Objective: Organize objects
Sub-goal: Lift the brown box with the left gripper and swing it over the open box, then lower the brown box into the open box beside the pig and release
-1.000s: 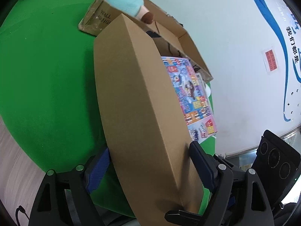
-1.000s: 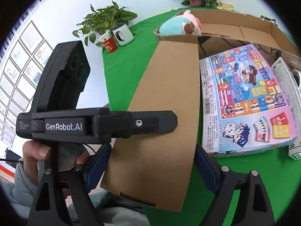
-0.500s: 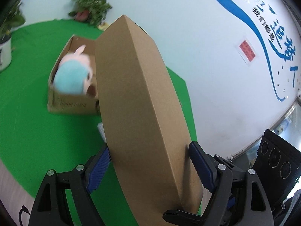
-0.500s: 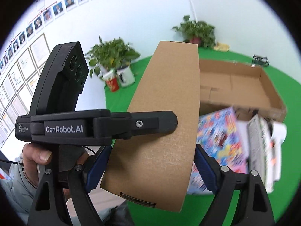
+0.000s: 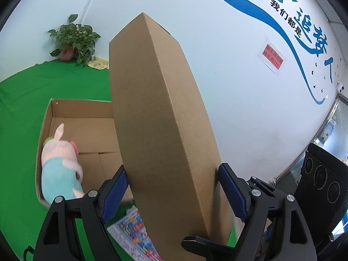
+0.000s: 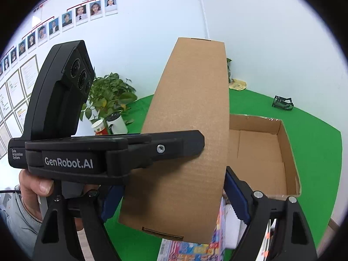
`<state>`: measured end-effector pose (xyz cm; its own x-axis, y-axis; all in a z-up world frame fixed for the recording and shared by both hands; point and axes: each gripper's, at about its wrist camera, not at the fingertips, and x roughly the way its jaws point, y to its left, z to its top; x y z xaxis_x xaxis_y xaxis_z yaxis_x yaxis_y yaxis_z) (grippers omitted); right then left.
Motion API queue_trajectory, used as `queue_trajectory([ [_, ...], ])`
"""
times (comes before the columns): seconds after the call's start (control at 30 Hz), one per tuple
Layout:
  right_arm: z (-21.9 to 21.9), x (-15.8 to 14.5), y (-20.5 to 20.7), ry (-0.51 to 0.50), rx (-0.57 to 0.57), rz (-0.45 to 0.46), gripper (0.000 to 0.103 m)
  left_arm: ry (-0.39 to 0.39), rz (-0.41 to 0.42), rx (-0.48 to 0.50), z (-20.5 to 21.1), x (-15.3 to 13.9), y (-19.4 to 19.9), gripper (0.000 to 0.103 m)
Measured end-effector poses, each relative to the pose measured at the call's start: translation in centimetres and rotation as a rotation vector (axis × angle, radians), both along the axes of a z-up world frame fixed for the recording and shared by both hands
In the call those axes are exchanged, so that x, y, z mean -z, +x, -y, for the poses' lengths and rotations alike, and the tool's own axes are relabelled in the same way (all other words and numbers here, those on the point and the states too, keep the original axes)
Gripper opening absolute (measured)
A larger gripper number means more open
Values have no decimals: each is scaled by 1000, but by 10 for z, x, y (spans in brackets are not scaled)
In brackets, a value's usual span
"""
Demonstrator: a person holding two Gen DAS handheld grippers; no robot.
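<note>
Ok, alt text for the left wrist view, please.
The left gripper clamps a flat cardboard box held up on edge. Behind it, on green cloth, sits an open carton with a plush toy inside.

Your right gripper [image 6: 171, 198] clamps the flat cardboard box [image 6: 189, 134], tilted up above the green table [image 6: 315, 134]. Your left gripper [image 6: 113, 152] grips its left edge. Open carton [image 6: 289, 152] sits behind.

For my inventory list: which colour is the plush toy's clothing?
Light teal on the plush toy, whose body is pink; the left wrist view shows it best.
</note>
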<state>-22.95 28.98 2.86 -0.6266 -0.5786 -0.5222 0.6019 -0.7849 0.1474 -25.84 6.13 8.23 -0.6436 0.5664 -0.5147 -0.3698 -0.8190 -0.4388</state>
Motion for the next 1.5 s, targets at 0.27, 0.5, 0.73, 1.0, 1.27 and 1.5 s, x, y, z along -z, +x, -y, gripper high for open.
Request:
queue_trajectory([
  [0.27, 10, -12, -51, 1, 30, 16, 84, 57, 37, 13, 15, -8, -73, 81],
  [0.5, 21, 2, -99, -30, 14, 138, 84, 32, 124, -26, 29, 18, -139, 81],
  [0.73, 33, 46, -144, -47, 1, 279, 84, 3, 263, -39, 44, 80, -191, 81],
  [1.0, 36, 91, -174, -65, -29, 387, 84, -16, 374, -83, 51, 128, -232, 81],
  [1.27, 43, 115, -173, -58, -50, 452, 84, -141, 388, -100, 40, 145, -241, 80],
  [1.5, 47, 130, -172, -58, -69, 505, 84, -211, 345, -183, 42, 130, -224, 79],
])
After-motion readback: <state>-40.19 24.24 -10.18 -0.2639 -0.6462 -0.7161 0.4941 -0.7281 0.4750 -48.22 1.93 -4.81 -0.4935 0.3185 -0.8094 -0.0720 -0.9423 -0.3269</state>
